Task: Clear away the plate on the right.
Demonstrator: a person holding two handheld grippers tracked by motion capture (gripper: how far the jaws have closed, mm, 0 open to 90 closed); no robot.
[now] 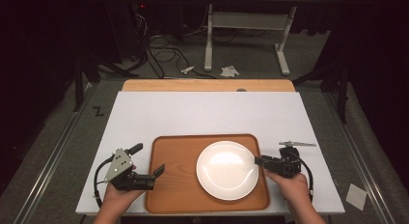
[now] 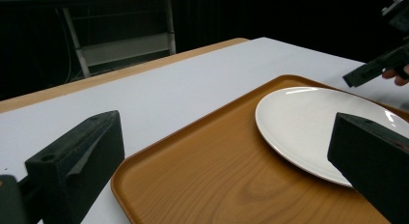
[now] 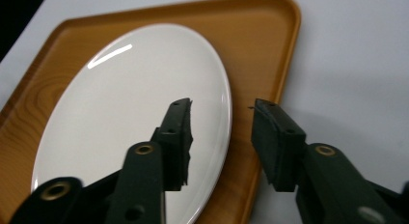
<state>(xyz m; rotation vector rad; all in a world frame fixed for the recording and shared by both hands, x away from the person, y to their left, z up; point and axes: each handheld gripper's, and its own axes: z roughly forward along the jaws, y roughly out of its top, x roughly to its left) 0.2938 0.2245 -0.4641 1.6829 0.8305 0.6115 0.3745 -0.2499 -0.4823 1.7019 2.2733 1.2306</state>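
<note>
White plate (image 1: 227, 170) lies on the wooden tray (image 1: 171, 185); right tongs (image 3: 221, 119), apart, straddle its rim, likely pre-grasp, next needing closure; left tongs (image 1: 147, 161), apart, flank the tray's edge.

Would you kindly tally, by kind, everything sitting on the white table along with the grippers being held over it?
Trays: 1, the wooden tray
Plates: 1, the white plate lying on the tray
Metal tools: 1, a thin metal tool on the table, too small to identify
Grippers: 2, the left gripper and the right gripper, both with jaws apart
Total: 5
</note>
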